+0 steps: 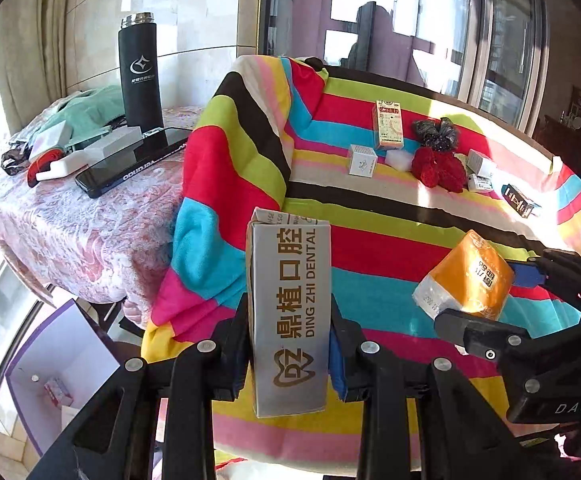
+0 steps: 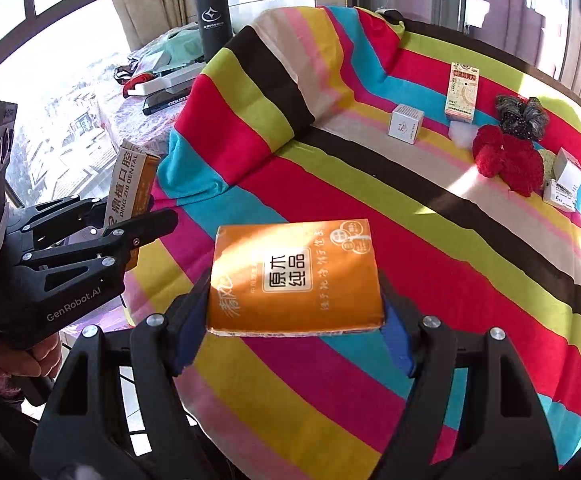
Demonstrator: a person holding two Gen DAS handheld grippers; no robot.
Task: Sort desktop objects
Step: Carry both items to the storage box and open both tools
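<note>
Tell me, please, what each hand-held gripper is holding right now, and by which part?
The left hand-held gripper clamps the silver dental box across its long sides, near the lower end. The right hand-held gripper clamps the orange tissue pack across its two short ends.

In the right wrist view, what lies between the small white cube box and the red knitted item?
A small white fluffy tuft lies between the white cube box and the red knitted item, just below the tall medicine box. The left wrist view shows the same.
</note>
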